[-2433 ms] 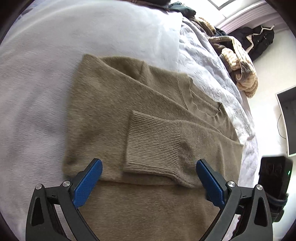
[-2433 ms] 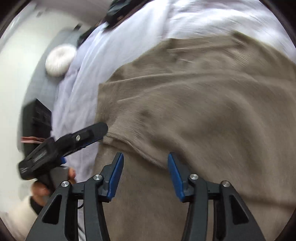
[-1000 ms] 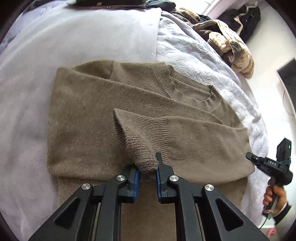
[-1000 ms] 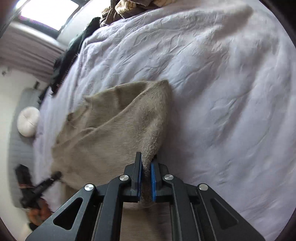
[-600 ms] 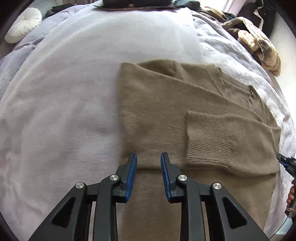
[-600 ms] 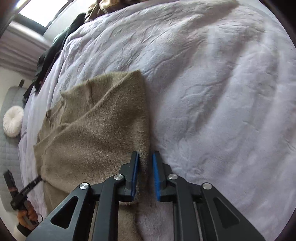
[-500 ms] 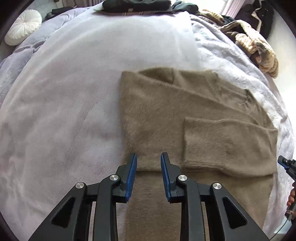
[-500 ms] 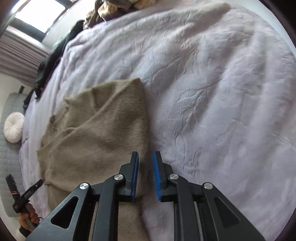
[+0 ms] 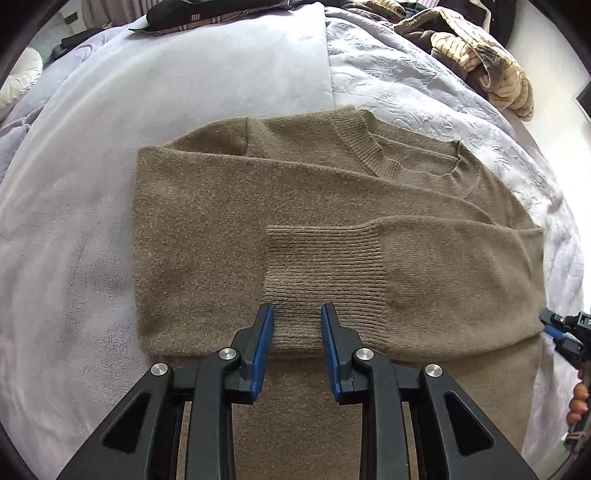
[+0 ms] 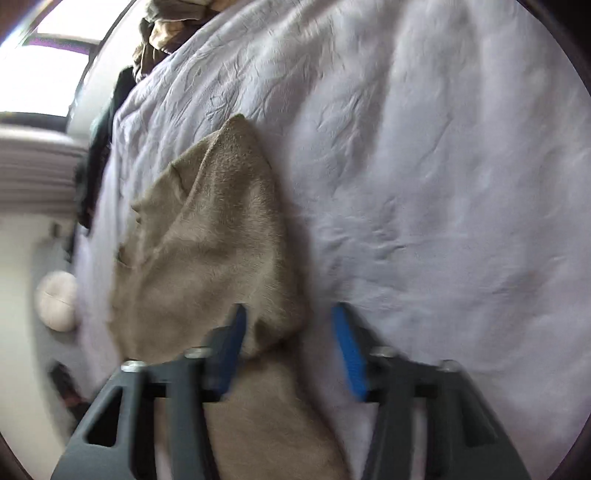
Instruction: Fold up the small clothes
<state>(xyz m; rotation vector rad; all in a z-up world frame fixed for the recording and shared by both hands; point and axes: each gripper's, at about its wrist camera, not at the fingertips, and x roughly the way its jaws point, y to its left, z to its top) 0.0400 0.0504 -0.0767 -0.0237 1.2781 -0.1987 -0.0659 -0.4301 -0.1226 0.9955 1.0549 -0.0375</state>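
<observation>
An olive-brown knitted sweater (image 9: 207,229) lies flat on the bed, both sleeves folded across its chest. The ribbed cuff (image 9: 321,266) of the upper sleeve rests in the middle. My left gripper (image 9: 297,314) hovers open over the cuff's near corner, and its blue pads do not press on the knit. In the blurred right wrist view the sweater (image 10: 214,240) shows its right folded side. My right gripper (image 10: 290,321) has its jaws apart and closing, with the sweater's folded corner between them and the pads clear of it. The right gripper (image 9: 561,328) also shows at the sweater's right edge.
The sweater lies on a lilac fleece blanket (image 9: 74,184) beside a white embossed quilt (image 10: 443,184). A heap of striped and dark clothes (image 9: 476,48) sits at the far right, a dark garment (image 9: 207,14) at the head end. A round white cushion (image 10: 57,302) lies off to the side.
My left gripper let go of the cuff, which now lies flat, swung left and came back over it. My right gripper released the sweater's edge, rolled, and its jaws stand wider.
</observation>
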